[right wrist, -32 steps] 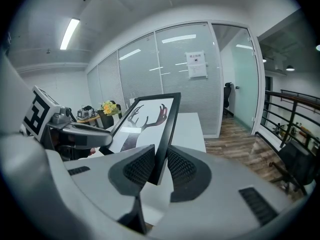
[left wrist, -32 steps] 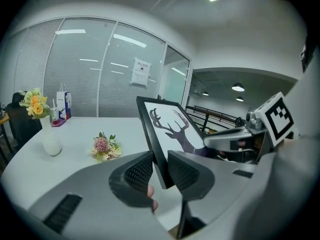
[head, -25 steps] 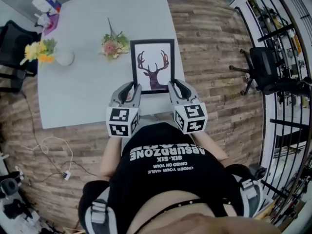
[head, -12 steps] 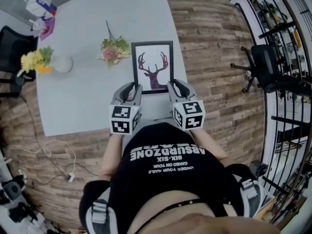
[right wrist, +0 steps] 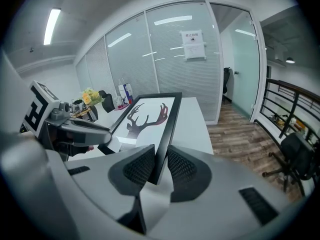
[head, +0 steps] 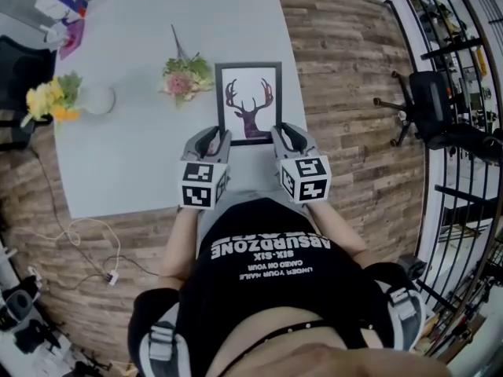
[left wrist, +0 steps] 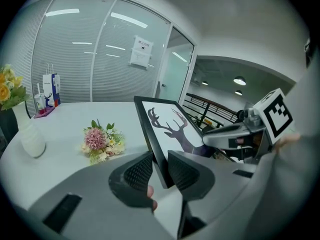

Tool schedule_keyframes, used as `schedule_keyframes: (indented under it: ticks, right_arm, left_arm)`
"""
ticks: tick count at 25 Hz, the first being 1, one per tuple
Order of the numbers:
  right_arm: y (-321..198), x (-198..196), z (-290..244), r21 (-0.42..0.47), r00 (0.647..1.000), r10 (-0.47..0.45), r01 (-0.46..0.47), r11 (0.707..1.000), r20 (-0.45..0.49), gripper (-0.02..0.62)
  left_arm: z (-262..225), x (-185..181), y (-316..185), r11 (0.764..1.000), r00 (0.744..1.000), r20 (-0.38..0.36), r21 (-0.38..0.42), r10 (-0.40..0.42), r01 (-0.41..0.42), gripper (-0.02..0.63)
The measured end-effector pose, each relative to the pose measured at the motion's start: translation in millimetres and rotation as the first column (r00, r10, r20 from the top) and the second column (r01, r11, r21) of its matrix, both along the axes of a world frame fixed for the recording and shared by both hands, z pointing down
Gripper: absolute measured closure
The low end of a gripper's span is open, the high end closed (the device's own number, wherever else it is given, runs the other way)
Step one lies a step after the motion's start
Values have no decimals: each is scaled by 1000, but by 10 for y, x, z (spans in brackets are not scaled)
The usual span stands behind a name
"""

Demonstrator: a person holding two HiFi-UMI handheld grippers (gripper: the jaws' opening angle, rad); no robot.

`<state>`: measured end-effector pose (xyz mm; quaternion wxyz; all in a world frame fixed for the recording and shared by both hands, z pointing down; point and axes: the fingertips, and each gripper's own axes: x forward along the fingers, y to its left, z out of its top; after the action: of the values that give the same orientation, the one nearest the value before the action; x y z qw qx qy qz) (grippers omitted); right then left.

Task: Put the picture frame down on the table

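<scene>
Over the near right part of the table (head: 134, 155), the frame (head: 249, 100) with its deer print is held between both grippers. The left gripper (head: 212, 137) is clamped on the frame's lower left edge, and its own view shows both ribbed pads pressed against the black moulding (left wrist: 170, 129) with the left gripper (left wrist: 159, 161) shut around it. The right gripper (head: 283, 136) is likewise closed on the lower right edge; in its view the frame (right wrist: 145, 116) runs edge-on between the jaws of the right gripper (right wrist: 161, 166) and slants up and away. The print faces upward and toward the person, tilted rather than flat. Whether its lower edge touches the table cannot be told.

Compared with a second ago, both marker cubes sit a little higher in the head view, so the grippers have eased forward over the table edge. The frame looks shorter from top to bottom than before, with its lower edge now closer to its top edge. The hold on both edges is unchanged.

Just left of the frame lies a bouquet (head: 185, 77), apart from it. Farther left stands a white vase (head: 98, 99) beside yellow flowers (head: 47, 100).
</scene>
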<state>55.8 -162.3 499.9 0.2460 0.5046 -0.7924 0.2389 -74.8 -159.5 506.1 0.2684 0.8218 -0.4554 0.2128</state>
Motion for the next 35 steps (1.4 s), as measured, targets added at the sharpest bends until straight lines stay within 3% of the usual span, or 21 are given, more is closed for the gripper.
schedule_keyframes:
  ticks: [16, 35]
  right_arm:
    - [-277, 10, 521, -91, 999, 4, -8, 996, -34, 503]
    - [-493, 31, 962, -135, 997, 3, -13, 991, -74, 503]
  left_arm:
    - [541, 15, -274, 994, 1000, 1, -109, 3, -3, 502]
    - [1035, 49, -475, 979, 1000, 14, -205, 13, -10, 501]
